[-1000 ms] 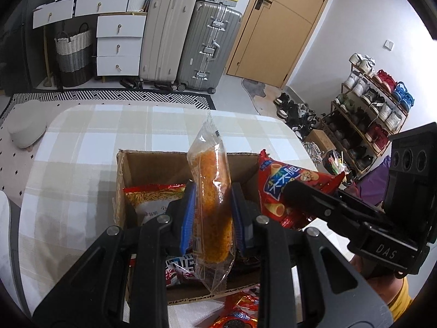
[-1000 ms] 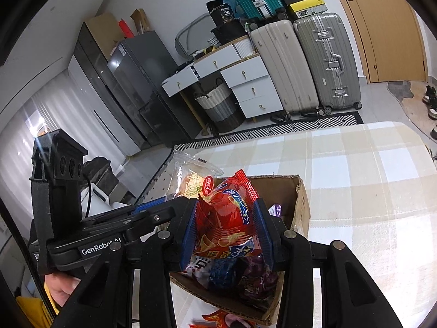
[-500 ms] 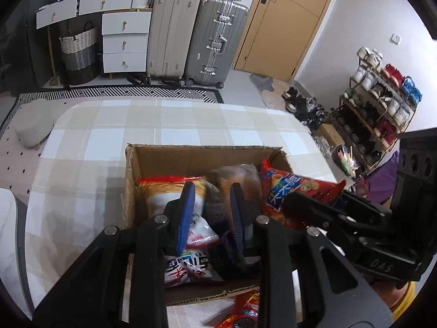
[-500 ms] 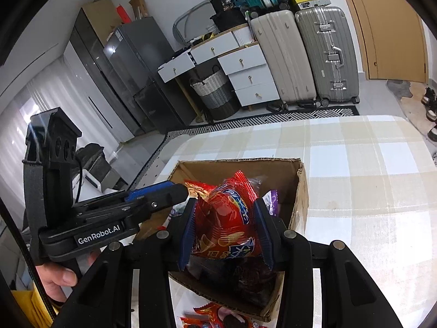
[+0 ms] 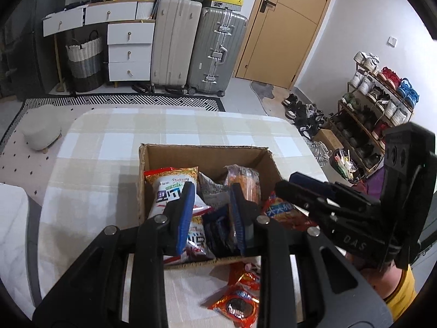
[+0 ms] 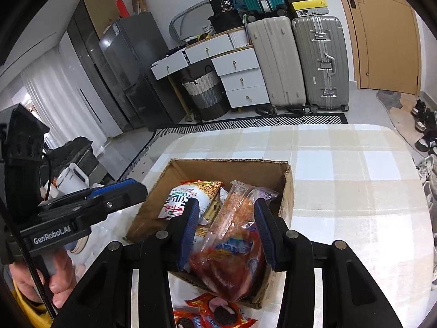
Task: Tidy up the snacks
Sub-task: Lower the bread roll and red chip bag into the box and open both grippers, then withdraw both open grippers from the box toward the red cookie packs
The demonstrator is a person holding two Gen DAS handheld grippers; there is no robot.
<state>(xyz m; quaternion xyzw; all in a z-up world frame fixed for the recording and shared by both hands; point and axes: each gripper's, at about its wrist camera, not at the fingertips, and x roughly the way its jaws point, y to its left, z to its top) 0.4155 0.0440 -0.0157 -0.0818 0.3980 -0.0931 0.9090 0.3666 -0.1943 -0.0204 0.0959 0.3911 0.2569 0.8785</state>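
The right hand-held gripper [image 6: 226, 232] squeezes a red snack bag [image 6: 232, 257] just above the near end of the cardboard box [image 6: 286, 191]. The left hand-held gripper [image 5: 211, 216] is closed with nothing in it, over the snacks in the box. The box sits on the checked counter [image 6: 355, 164], and red cookie packs [image 6: 215, 313] lie in front of it.

1. Setting: a lived-in home, the entry and dining area of a flat.
2. Evidence near the wooden door [image 5: 275, 27]: a shoe rack [image 5: 379, 104] full of trainers, with more shoes on the floor.
3. Storage: upright suitcases [image 5: 196, 49], a white drawer unit [image 5: 128, 52], a woven basket [image 5: 83, 63].
4. Furnishing: a table under a checked cloth [image 5: 109, 147], a dark refrigerator [image 6: 131, 63].
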